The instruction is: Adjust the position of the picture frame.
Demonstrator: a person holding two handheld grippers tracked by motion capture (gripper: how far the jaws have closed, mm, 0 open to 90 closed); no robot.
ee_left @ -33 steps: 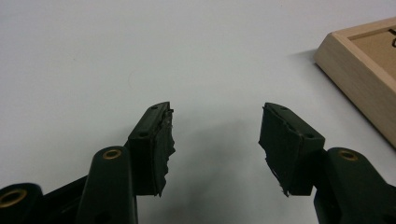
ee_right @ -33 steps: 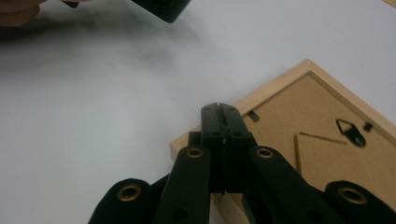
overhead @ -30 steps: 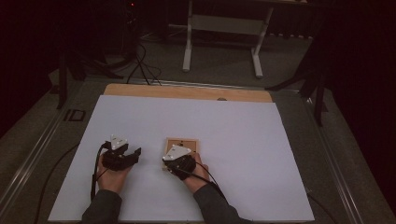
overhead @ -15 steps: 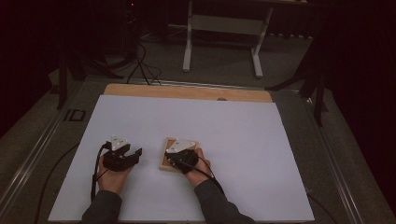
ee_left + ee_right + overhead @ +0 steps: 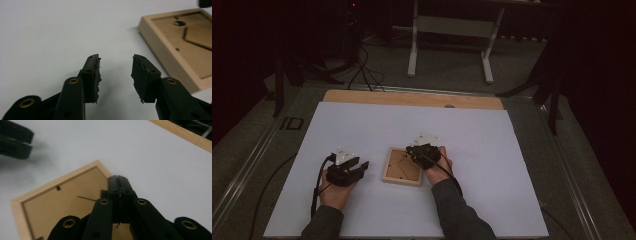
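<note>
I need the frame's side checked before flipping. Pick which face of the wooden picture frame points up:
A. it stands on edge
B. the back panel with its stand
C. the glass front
B: the picture frame lies flat on the white table, its back panel and stand facing up.

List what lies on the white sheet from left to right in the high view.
Left gripper, jaws apart with nothing between them → wooden picture frame, lying back side up → right gripper, jaws shut, over the frame's right edge.
</note>
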